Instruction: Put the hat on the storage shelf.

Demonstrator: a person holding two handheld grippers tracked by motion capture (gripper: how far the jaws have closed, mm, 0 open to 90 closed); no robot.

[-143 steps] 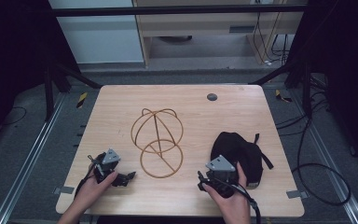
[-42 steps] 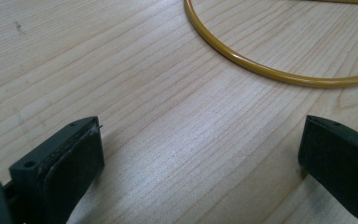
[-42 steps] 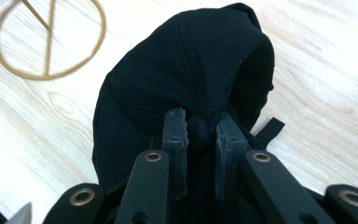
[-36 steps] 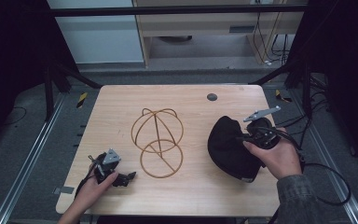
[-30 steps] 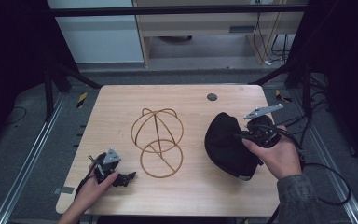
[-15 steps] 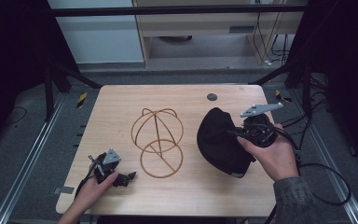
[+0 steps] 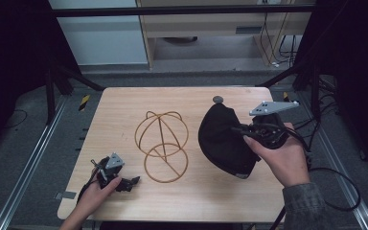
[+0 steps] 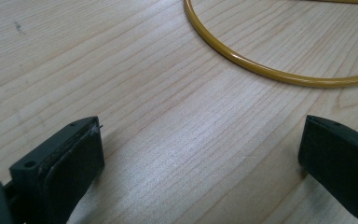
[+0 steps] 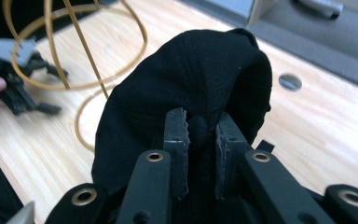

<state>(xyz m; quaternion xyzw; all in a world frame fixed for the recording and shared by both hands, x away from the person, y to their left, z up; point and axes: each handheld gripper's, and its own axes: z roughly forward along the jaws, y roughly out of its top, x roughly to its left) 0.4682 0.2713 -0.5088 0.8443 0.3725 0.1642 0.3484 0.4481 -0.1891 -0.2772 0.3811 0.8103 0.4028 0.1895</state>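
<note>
Black cap point(image 7: 223, 139) is already pinched in the right tongs point(image 9: 200, 140) and lifted off the surface point(image 7: 124, 115), so pickup's done. Seating it on the gold wire stand point(image 7: 162, 143) beside looks left. Left tongs point(image 8: 200, 154) rest released, empty.
</note>
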